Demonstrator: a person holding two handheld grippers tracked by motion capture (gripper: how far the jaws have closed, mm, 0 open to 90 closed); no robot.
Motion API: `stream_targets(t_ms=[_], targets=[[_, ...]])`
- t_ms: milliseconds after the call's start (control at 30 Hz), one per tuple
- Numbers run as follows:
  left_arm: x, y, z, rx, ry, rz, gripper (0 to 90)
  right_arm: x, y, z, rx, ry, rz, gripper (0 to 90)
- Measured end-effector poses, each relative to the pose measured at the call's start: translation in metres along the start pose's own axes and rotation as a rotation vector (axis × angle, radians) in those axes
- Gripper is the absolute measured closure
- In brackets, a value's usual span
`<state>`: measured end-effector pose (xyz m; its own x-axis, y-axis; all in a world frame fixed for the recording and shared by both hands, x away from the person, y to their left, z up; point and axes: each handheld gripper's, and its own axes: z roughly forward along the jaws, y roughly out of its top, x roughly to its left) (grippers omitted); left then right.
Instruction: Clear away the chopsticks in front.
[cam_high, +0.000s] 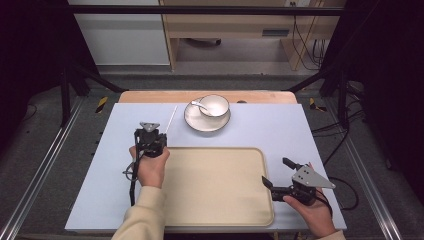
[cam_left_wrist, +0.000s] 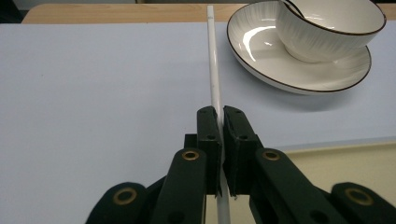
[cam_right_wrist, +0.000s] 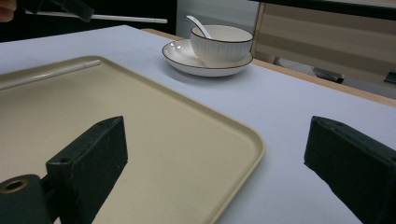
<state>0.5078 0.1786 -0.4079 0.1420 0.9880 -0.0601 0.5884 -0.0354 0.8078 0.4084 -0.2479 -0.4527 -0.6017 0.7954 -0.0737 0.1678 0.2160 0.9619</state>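
Observation:
My left gripper (cam_high: 161, 134) is shut on a thin white stick (cam_high: 171, 119), which points away toward the table's far side, left of the plate. The left gripper view has its jaws (cam_left_wrist: 219, 116) pinching the stick (cam_left_wrist: 213, 60) near its lower end. In the right gripper view the held stick (cam_right_wrist: 126, 18) hangs level above the table. My right gripper (cam_high: 275, 171) stands open by the right edge of the beige tray (cam_high: 215, 190), with nothing between its jaws (cam_right_wrist: 219, 140). A second white stick (cam_right_wrist: 46, 74) seems to lie along the tray's far rim.
A white bowl (cam_high: 214, 105) with a white spoon (cam_high: 197, 104) in it stands on a dark-rimmed white plate (cam_high: 196, 122) at the back centre of the pale blue table (cam_high: 270, 130). The wooden table edge (cam_high: 150, 96) runs behind it.

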Motion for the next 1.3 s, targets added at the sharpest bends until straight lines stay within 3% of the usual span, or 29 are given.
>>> stream_targets(t_ms=[133,467,633,833,967,1300], targets=[[-0.001,-0.014,-0.012,-0.001,-0.001,-0.003,85.1,0.000,0.000,-0.001,0.000,0.001,-0.001,6.0],[-0.004,-0.050,-0.037,-0.015,-0.019,-0.067,85.2,0.001,0.000,-0.001,0.000,-0.001,0.002,6.1],[-0.016,-0.071,-0.057,-0.032,-0.019,-0.057,85.2,0.001,0.001,-0.001,-0.001,0.001,0.001,6.0],[-0.027,-0.101,-0.075,-0.036,-0.029,-0.091,85.2,0.002,0.000,0.000,-0.001,0.003,0.001,6.1],[-0.031,-0.117,-0.084,-0.025,-0.025,-0.089,85.1,0.002,0.000,0.000,0.001,0.003,0.001,6.1],[-0.029,-0.128,-0.090,-0.015,0.010,-0.092,85.2,0.002,0.000,0.001,0.004,0.007,0.000,6.1]])
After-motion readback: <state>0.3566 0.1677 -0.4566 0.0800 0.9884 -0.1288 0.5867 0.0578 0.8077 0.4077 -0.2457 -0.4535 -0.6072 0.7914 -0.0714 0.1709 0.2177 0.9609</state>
